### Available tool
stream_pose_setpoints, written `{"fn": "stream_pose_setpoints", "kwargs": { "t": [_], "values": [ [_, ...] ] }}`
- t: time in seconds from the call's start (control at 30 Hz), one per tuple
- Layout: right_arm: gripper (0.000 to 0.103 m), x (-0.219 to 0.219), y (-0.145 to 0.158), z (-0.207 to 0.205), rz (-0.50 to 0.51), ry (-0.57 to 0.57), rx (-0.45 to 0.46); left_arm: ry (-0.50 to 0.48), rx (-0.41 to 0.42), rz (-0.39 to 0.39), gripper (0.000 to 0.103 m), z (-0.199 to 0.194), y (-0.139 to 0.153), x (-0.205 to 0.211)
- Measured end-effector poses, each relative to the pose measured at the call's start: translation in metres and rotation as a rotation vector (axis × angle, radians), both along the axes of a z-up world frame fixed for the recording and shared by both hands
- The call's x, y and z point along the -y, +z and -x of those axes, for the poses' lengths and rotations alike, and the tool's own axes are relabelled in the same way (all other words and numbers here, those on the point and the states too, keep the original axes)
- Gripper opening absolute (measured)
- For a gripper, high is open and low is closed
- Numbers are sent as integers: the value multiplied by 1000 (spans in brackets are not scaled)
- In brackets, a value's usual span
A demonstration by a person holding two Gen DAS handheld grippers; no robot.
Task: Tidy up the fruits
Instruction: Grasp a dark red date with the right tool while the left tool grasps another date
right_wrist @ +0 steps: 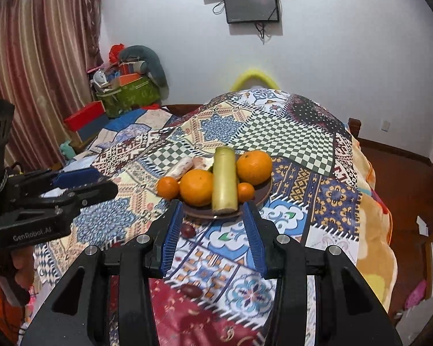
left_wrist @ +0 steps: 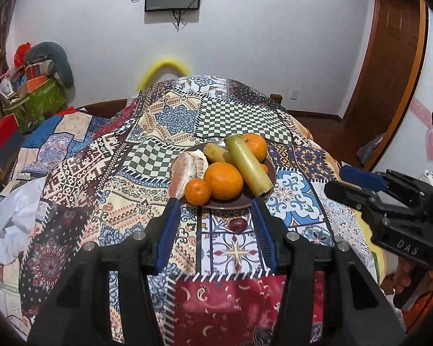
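Ahead of the left gripper [left_wrist: 215, 203], in the left wrist view, sits the brown plate [left_wrist: 270, 170], the landmark for everything else. Heaped on it: a large orange [left_wrist: 223, 180] at the near middle, a small mandarin [left_wrist: 197, 191] on the near-left rim, a peeled pomelo piece [left_wrist: 187, 167] leaning over the left rim, a second orange [left_wrist: 255, 147] at the far right, and a yellow-green sugarcane section [left_wrist: 249, 167] laid diagonally across the pile, probably because the plate leaves it no flat room. One dark red jujube-like fruit [left_wrist: 238, 224] lies loose on the patchwork cloth [left_wrist: 130, 173], just near of the plate. Left fingers stand wide apart, holding nothing, and frame that loose fruit; likely the next target. The right gripper [left_wrist: 358, 186] shows from the side, off right of the plate, and its spread can't be read from here. From the right wrist view, the right gripper [right_wrist: 213, 204] is also spread wide and empty, tips just short of the plate [right_wrist: 264, 193]. The cane section [right_wrist: 224, 180] runs nearly straight toward the camera. A dark fruit [right_wrist: 188, 230] lies just near of the plate by the left pad, and a second dark fruit [right_wrist: 191, 290] lies farther back, well apart from the plate. Judgement: plate mostly filled, the loose fruits remain. The left gripper [right_wrist: 83, 187] hangs left of the plate.
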State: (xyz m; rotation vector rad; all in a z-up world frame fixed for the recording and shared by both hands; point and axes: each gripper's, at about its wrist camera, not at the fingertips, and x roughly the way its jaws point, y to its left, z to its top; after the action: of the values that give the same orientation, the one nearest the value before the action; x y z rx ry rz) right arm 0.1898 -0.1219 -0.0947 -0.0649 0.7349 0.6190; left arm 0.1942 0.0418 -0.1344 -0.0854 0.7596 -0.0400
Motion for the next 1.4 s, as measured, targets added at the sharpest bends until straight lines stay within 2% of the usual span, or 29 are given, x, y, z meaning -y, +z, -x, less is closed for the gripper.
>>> {"fn": "stream_pose_setpoints", "kwargs": {
  "t": [0.1,0.5,1.1,1.27,1.4],
  "values": [
    [40,0,-2,8,7,5,-3,4,2,-5,56,8,1,1],
    [40,-9,-27,36,50,20,-49,2,-48,-17,59,26,-16,3],
    [40,-18,-90,36,83,50,-221,-25,-177,-11,59,18,-69,11],
    [25,-18,-98,33,85,51,-232,-28,-194,-11,59,12,-77,12],
    [23,-17,-97,33,70,58,-230,-35,-206,-12,59,5,-83,14]
  ]
}}
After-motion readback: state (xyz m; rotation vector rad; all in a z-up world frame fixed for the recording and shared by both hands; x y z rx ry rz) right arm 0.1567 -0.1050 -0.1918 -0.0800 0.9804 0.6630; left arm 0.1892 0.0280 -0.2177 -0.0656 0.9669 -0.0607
